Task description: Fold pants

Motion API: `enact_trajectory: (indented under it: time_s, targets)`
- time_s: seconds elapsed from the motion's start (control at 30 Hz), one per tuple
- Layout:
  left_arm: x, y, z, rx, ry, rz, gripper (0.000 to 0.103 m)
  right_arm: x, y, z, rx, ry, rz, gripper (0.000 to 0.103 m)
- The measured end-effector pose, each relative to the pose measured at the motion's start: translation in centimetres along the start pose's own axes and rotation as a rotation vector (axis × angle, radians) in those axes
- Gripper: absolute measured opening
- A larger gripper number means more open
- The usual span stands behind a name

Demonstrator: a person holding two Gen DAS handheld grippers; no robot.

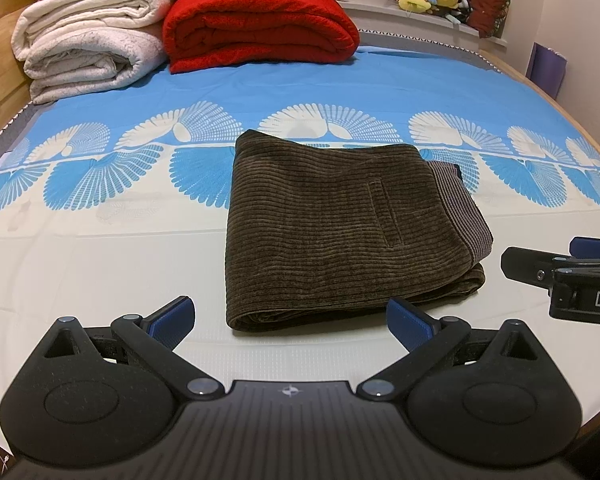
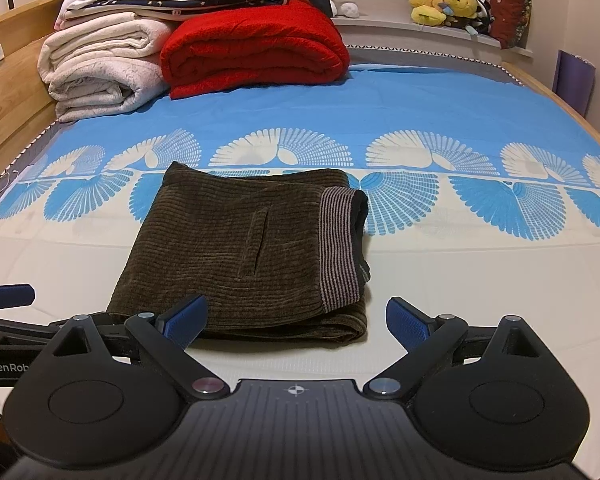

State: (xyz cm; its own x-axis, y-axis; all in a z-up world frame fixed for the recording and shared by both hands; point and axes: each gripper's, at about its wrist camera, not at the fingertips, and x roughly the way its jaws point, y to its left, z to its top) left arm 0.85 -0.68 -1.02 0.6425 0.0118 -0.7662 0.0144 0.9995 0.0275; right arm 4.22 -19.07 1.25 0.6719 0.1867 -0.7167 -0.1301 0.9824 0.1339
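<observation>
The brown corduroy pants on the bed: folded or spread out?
Folded. The pants lie as a compact rectangle, layered edges stacked along the near side, striped waistband on the right. Neither gripper touches them.

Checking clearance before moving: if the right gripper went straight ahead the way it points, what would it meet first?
Probably the folded brown pants: the open right gripper faces their near edge, just ahead on the bed sheet. Depth is uncertain.
</observation>
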Motion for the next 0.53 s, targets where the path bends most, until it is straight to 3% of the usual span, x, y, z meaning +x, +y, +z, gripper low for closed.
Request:
enact_trajectory:
  time_s: [0.53]
  targets:
    - [-0.14,0.04,-0.21,0.02,-0.009,-0.011,0.102,0.05,0.02,-0.02,-0.001,0.001,0.0,0.096]
